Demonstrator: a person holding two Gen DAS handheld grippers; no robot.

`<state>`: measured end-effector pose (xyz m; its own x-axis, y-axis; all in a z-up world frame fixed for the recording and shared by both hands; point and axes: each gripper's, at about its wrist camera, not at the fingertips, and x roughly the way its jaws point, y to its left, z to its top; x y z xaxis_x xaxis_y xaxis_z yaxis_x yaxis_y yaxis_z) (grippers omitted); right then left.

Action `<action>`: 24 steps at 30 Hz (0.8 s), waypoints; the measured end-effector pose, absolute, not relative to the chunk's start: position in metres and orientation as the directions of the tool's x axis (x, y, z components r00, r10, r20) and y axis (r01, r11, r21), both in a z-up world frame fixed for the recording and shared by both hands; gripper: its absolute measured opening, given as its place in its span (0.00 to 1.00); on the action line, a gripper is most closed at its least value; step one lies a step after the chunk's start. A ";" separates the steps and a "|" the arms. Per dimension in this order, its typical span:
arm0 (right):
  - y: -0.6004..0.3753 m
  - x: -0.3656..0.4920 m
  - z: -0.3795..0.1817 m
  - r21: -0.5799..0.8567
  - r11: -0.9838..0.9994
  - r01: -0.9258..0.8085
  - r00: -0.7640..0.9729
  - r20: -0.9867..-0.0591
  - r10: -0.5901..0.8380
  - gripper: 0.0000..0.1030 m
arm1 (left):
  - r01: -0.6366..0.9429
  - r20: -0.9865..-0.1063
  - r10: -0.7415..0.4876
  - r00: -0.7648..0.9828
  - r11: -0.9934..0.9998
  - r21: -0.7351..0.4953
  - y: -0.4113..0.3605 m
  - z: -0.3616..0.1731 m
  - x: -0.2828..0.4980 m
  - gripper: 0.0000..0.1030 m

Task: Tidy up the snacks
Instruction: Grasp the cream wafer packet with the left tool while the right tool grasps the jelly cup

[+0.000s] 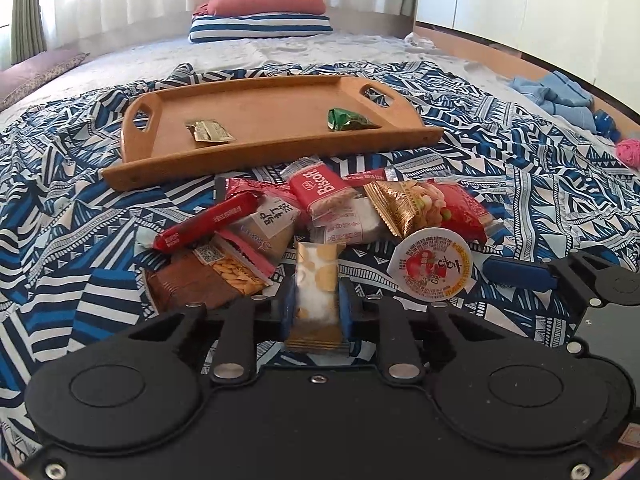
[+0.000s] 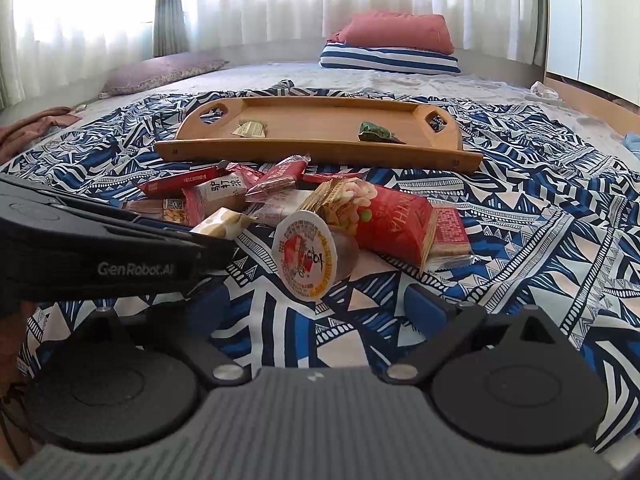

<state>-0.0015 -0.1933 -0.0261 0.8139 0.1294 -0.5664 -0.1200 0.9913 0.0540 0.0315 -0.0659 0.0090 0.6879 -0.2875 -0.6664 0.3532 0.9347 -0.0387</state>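
Observation:
A gold-and-white snack packet [image 1: 316, 292] stands upright between the blue pads [image 1: 289, 314], with my left gripper [image 1: 316, 310] shut on it at the near edge of the snack pile [image 1: 320, 216]. That same packet [image 2: 222, 222] shows in the right wrist view beside the left gripper's black body [image 2: 120, 252]. My right gripper [image 2: 318, 304] is open; a round jelly cup [image 2: 306, 256] lies just ahead of its fingers, untouched. Beyond the pile sits a wooden tray [image 1: 272, 156], which holds a gold sachet [image 1: 208, 131] and a green packet [image 1: 348, 120].
Everything lies on a blue-and-white patterned cloth [image 1: 80, 216] spread over a bed. Stacked pillows [image 1: 264, 16] are at the far end. Blue fabric [image 1: 556, 96] and a pink object [image 1: 628, 152] sit at the right, by the wooden bed edge [image 1: 480, 46].

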 end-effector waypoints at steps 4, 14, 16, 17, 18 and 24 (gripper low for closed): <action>-0.194 0.000 -0.025 0.064 0.991 -0.119 0.813 -0.567 0.134 0.96 | 0.343 -0.667 -0.275 0.692 0.939 -0.031 -0.063 0.012 0.030 0.20; -0.196 0.003 -0.016 0.104 0.987 -0.121 0.819 -0.552 0.159 0.85 | 0.309 -0.660 -0.245 0.711 0.951 -0.019 -0.056 0.020 0.030 0.20; -0.197 0.004 -0.014 0.110 0.987 -0.120 0.819 -0.550 0.161 0.79 | 0.303 -0.659 -0.240 0.712 0.953 -0.019 -0.056 0.021 0.030 0.20; -0.197 0.004 -0.013 0.110 0.987 -0.119 0.819 -0.551 0.160 0.78 | 0.300 -0.660 -0.238 0.713 0.954 -0.020 -0.055 0.021 0.030 0.20; -0.197 0.005 -0.013 0.108 0.987 -0.118 0.818 -0.553 0.158 0.74 | 0.297 -0.661 -0.237 0.712 0.955 -0.022 -0.055 0.021 0.030 0.20; -0.197 0.005 -0.009 0.092 0.989 -0.117 0.820 -0.553 0.149 0.49 | 0.293 -0.661 -0.231 0.713 0.956 -0.019 -0.055 0.021 0.029 0.20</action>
